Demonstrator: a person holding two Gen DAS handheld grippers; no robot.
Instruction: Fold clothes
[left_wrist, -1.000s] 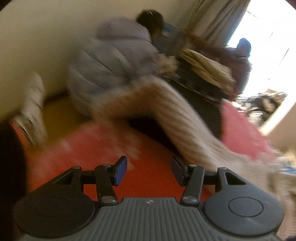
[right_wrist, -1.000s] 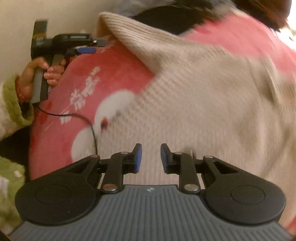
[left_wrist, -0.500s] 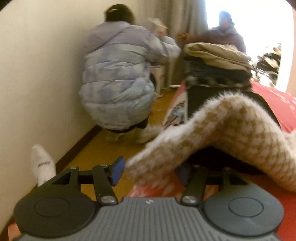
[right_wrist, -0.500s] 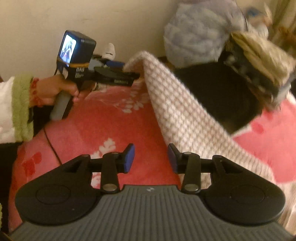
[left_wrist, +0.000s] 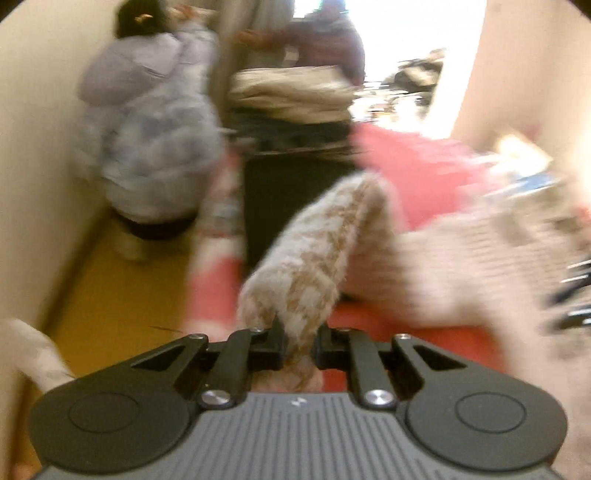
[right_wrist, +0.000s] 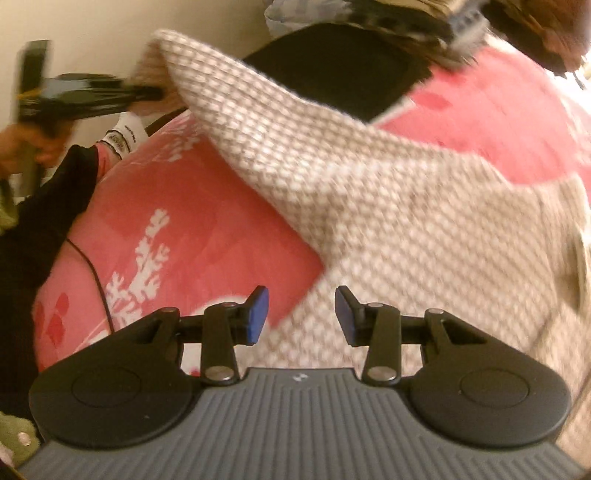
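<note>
A beige and white checked knit sweater (right_wrist: 424, 206) lies spread over a red patterned blanket (right_wrist: 184, 206). Its sleeve (left_wrist: 314, 258) rises from the bed to my left gripper (left_wrist: 298, 345), which is shut on the cuff. In the right wrist view that same sleeve (right_wrist: 236, 107) stretches up to the left gripper (right_wrist: 92, 94), held by a hand at the upper left. My right gripper (right_wrist: 300, 312) hovers open over the sweater's body near its edge, nothing between its blue pads (right_wrist: 256, 314).
A stack of folded clothes (left_wrist: 291, 99) sits on a black garment (left_wrist: 291, 192) at the bed's far end. A person in a pale puffer jacket (left_wrist: 155, 147) crouches on the yellow floor (left_wrist: 122, 295) by the left wall. Another person (left_wrist: 325, 37) stands near the bright window.
My left gripper has shut on the sleeve cuff and lifted it. My right gripper has opened wider and shifted over the sweater's body.
</note>
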